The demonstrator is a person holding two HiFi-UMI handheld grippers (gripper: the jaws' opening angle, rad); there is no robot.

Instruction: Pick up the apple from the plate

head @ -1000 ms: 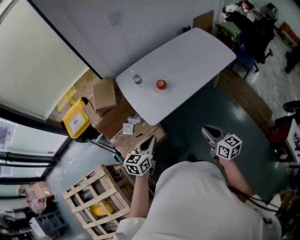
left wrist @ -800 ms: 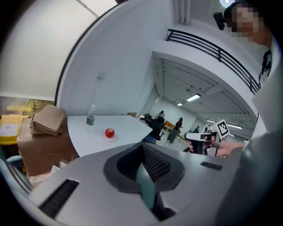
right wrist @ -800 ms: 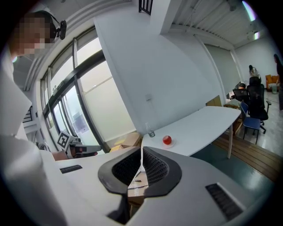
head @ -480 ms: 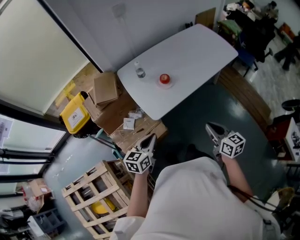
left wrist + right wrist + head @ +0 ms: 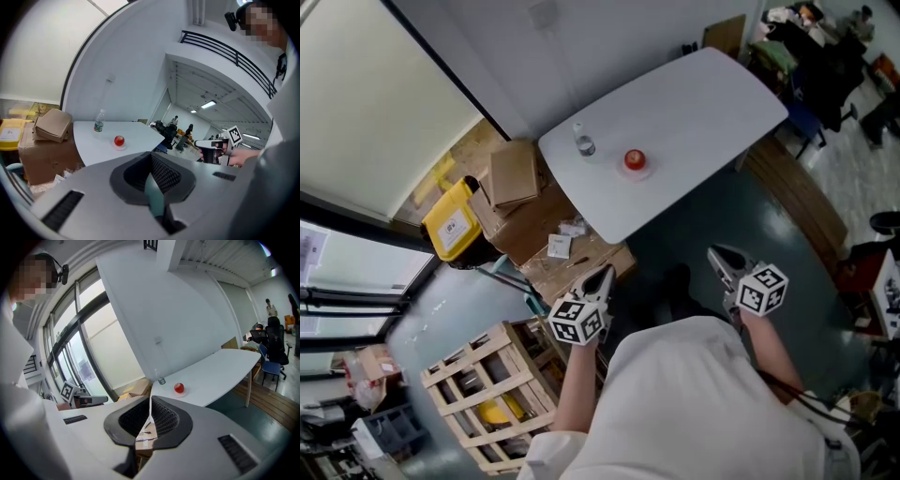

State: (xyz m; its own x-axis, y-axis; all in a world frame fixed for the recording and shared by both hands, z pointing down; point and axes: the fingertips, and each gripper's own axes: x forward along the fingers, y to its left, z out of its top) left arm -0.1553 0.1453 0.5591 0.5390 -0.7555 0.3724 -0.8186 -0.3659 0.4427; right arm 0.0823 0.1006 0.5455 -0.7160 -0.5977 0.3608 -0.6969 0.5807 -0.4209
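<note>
— What are the grippers doing?

— Both are pressed together with nothing in them. The left gripper is held close by the person's body, jaws flat against each other. The right gripper is the same, its tips meeting.

— And the apple?

— Out ahead, well apart from both. The apple sits on its plate on the table, back from the near edge, with a bottle close by.

— Which hand is closer?

— About even, I'd say. The apple lies between the two lines they point along. It's left of where the left one aims and right of where the right one aims. Either would have to swing inward, reach out over the table edge and spread its jaws. The apple is round, so there's no long axis to line up with.
</note>
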